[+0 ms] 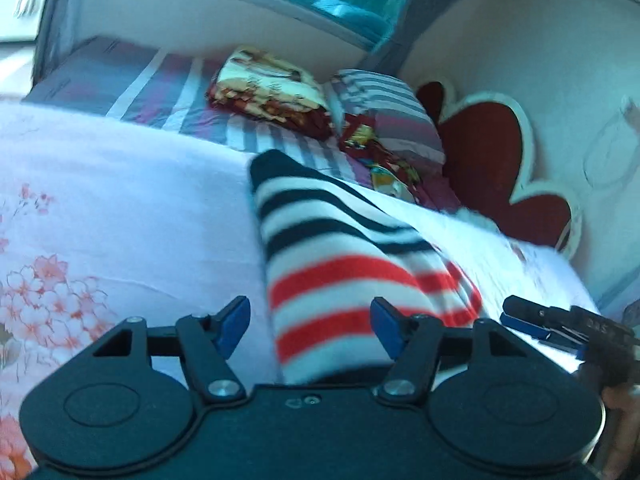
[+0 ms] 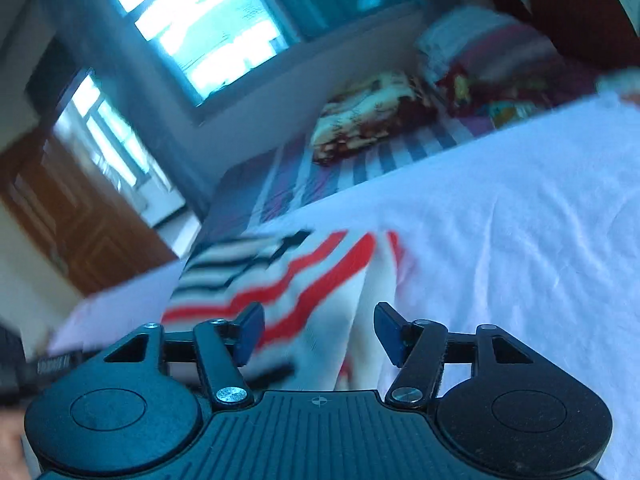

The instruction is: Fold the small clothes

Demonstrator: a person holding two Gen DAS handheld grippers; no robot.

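Note:
A small striped garment point(image 1: 336, 248), white with dark stripes at its far end and red stripes nearer me, lies folded into a long strip on the pale floral sheet point(image 1: 120, 208). My left gripper point(image 1: 310, 328) is open, its blue pads either side of the garment's near end. My right gripper point(image 1: 532, 320) shows at the right edge of the left wrist view, beside the garment. In the right wrist view the right gripper point(image 2: 318, 334) is open over the garment's point(image 2: 280, 276) white and red part. The view is blurred.
A striped bedspread point(image 1: 168, 80) lies beyond the sheet, with a folded patterned blanket point(image 1: 272, 92) and a striped pillow point(image 1: 392, 116). A red heart-shaped headboard point(image 1: 488, 160) stands at the right. A window point(image 2: 200, 24) and wooden door point(image 2: 60, 216) are behind.

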